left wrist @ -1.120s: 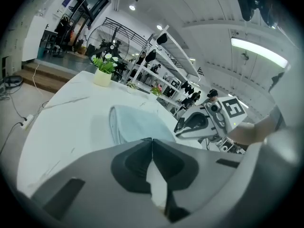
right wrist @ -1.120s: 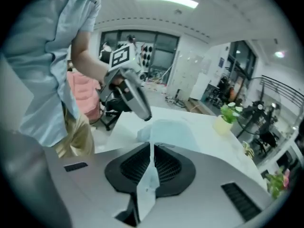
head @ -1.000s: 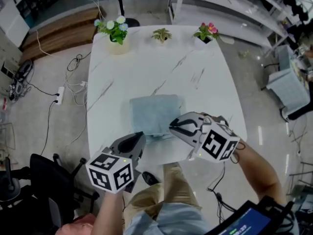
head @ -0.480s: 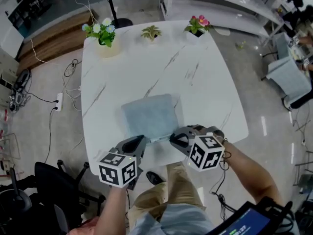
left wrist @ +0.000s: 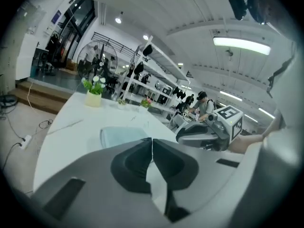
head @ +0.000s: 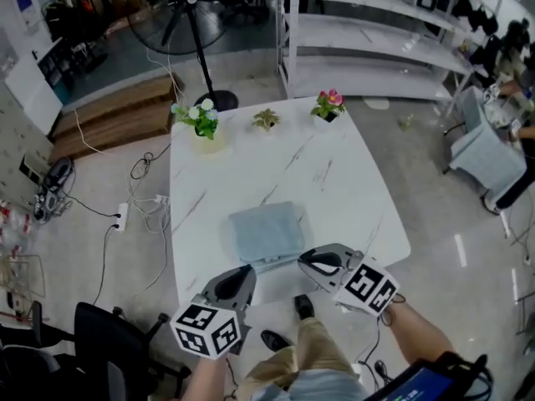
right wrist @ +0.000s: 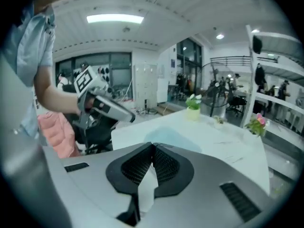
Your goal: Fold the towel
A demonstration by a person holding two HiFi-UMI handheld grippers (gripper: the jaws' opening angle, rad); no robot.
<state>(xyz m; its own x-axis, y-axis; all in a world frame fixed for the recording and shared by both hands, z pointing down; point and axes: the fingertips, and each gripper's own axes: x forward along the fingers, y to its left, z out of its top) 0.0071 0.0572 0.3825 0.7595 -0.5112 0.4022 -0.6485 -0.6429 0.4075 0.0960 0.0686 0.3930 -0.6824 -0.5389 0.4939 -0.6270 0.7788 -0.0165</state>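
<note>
- Towel (head: pixel 266 234): pale blue, folded flat, lying on the near half of the white marbled desk (head: pixel 251 165) at frame centre.
- Left tongs (head: pixel 245 271): lower centre, just below the towel's near edge; jaws pressed together with nothing between them.
- Right tongs (head: pixel 305 260): beside the towel's lower right corner; likewise closed and empty.
- Potted plants (head: pixel 267 119): three in a row along the desk's far edge.

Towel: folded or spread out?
Folded: the towel lies as a compact rectangle on the table, with what looks like a lower layer's edge showing along its near side.
</note>
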